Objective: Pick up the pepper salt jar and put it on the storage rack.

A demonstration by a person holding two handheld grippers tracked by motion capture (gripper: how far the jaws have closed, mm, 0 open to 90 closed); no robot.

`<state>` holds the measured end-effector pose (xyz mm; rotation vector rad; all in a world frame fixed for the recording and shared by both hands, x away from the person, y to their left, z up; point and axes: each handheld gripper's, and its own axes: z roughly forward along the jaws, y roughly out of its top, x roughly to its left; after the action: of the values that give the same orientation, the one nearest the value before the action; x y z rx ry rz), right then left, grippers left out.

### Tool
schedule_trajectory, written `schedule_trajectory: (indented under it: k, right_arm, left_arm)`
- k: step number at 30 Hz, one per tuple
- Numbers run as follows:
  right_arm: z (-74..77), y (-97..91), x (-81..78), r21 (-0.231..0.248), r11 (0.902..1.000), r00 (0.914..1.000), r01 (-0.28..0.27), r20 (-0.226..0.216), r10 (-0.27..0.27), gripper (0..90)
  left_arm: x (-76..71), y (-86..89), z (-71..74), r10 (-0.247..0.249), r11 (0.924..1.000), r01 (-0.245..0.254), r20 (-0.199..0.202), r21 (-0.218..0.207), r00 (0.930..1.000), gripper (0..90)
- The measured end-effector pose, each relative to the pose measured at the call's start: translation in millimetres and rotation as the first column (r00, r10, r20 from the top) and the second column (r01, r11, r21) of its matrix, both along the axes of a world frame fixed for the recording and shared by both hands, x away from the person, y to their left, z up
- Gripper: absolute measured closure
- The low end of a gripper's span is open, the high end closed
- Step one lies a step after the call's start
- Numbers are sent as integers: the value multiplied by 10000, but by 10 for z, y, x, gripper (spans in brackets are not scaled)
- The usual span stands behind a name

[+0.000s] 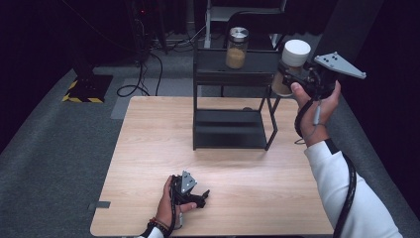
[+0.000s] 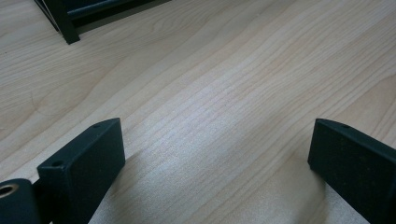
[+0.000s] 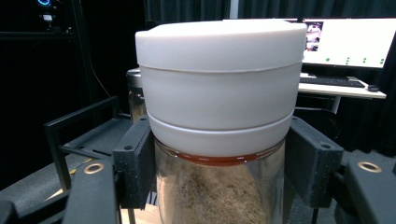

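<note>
My right gripper (image 1: 286,79) is shut on a glass jar with a white lid (image 1: 294,55), held in the air beside the top right corner of a black two-tier rack (image 1: 233,74). In the right gripper view the jar (image 3: 219,116) stands upright between the two pads (image 3: 135,168), which press on the glass just under the lid; it holds a tan powder. A second jar with a metal lid (image 1: 237,47) stands on the rack's upper shelf. My left gripper (image 1: 204,195) rests on the wooden table (image 1: 148,148) near its front edge, open, with bare wood between its fingers (image 2: 84,163).
The rack's lower shelf (image 1: 229,129) lies bare. Beyond the table are grey carpet, cables (image 1: 141,79) and a yellow-and-black striped base (image 1: 84,91). A desk with a lit monitor (image 3: 345,42) and keyboard stands behind the jar in the right gripper view.
</note>
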<state>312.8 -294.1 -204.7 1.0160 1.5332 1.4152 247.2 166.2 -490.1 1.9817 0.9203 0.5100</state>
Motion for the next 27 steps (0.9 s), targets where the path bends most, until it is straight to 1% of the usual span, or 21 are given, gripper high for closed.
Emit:
schedule_trajectory:
  k: [4,8,10,14,17,22,24,27]
  right_arm:
    - [47,41,78,83,9999,10000,69,7,-69,339]
    - [99,91,162,64,9999,9999,110,-27,-110,340]
    - [110,130,201,39,9998,9998,209,57,-209,339]
    - [161,180,307,107,9995,9995,306,39,-306,340]
    - [199,229,386,107,9988,9988,479,21,-479,339]
    - [225,280,497,153,9981,9982,605,10,-605,340]
    - [228,289,537,253,9979,9982,601,-44,-600,340]
    - [232,312,595,175,9979,9980,631,-73,-630,340]
  left_arm:
    - [1,2,-1,-15,10000,15,1,-6,10000,38]
    - [3,4,3,-38,10000,38,-4,19,10000,39]
    - [3,4,3,-44,10000,44,-2,21,10000,39]
    - [2,3,3,-37,10000,37,-2,18,10000,39]
    - [4,5,3,-69,10000,69,-3,23,10000,39]
    - [0,4,2,-63,10000,63,3,25,10000,39]
    - [0,4,3,-64,10000,64,3,28,10000,39]
    - [0,4,3,-65,10000,65,4,26,10000,39]
